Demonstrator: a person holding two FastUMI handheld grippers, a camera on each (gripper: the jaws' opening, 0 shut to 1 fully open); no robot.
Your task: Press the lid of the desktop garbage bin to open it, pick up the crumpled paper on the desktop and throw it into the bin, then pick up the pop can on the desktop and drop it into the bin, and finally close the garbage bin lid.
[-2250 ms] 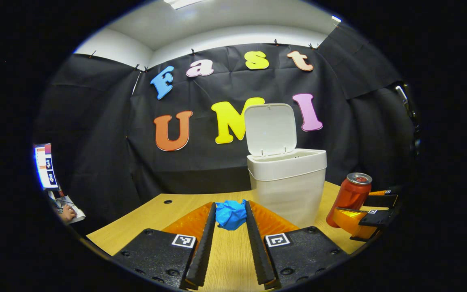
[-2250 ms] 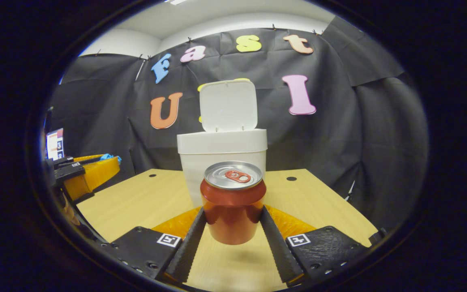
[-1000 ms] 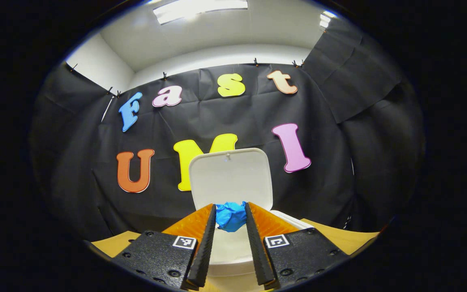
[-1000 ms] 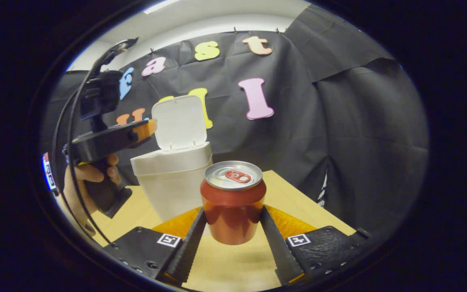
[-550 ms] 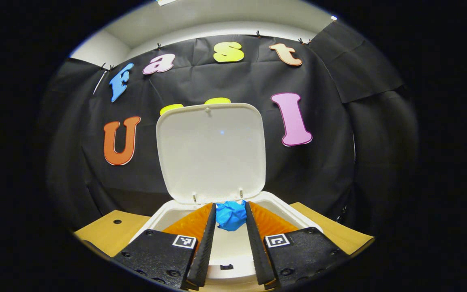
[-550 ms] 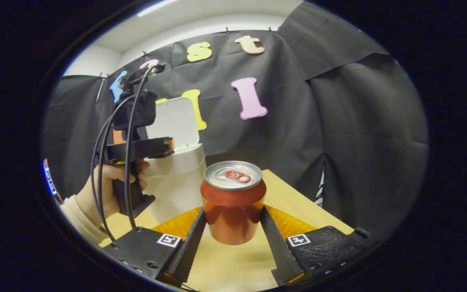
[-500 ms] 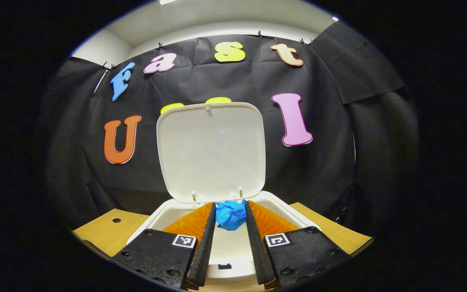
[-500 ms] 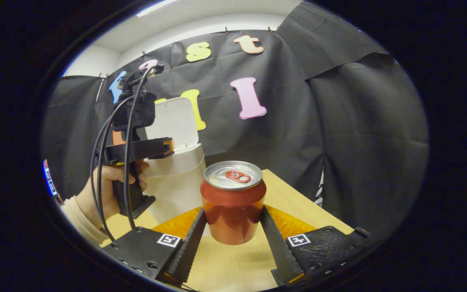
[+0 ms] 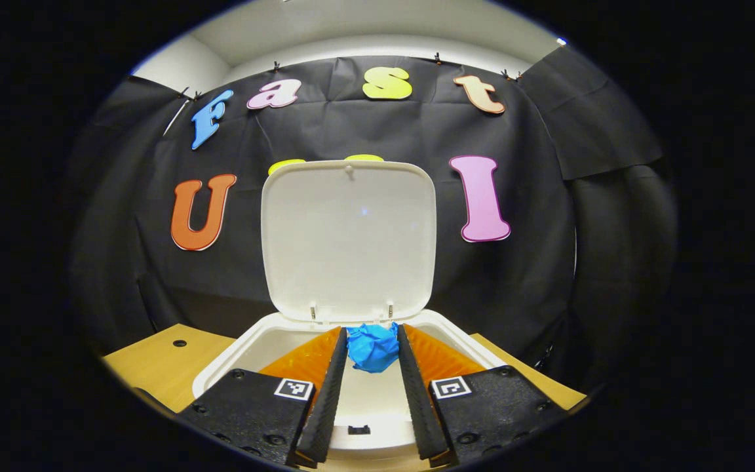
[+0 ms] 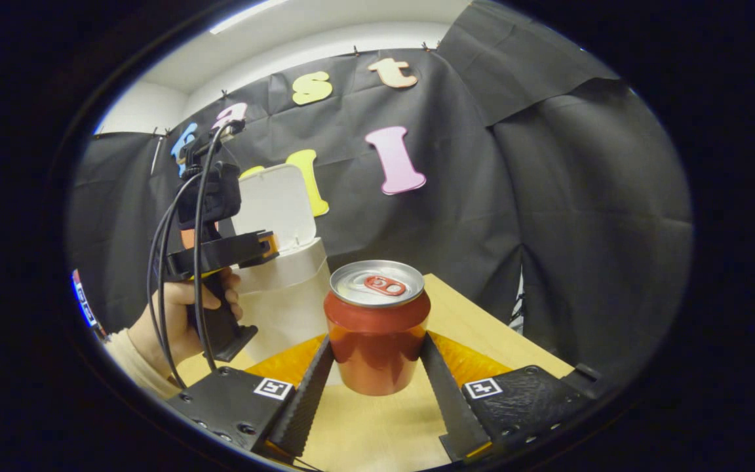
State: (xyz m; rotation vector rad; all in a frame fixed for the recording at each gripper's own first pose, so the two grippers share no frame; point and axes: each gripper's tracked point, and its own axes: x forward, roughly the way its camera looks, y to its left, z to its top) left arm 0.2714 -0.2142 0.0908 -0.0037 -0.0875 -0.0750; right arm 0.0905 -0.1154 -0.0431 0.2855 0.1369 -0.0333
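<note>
Crumpled paper (image 9: 372, 347) sits pinched between both fingers of the left hand-held gripper (image 9: 371, 370), above the open garbage bin (image 9: 240, 344), at 6 o'clock from the raised lid (image 9: 348, 239). It looks light and soft; a fingertip pinch should suffice. The right hand-held gripper (image 10: 377, 380) is clamped on the pop can (image 10: 377, 328) at mid-body, above the desk (image 10: 476, 328). The can is probably rigid but smooth-walled; grip the sidewall squarely.
</note>
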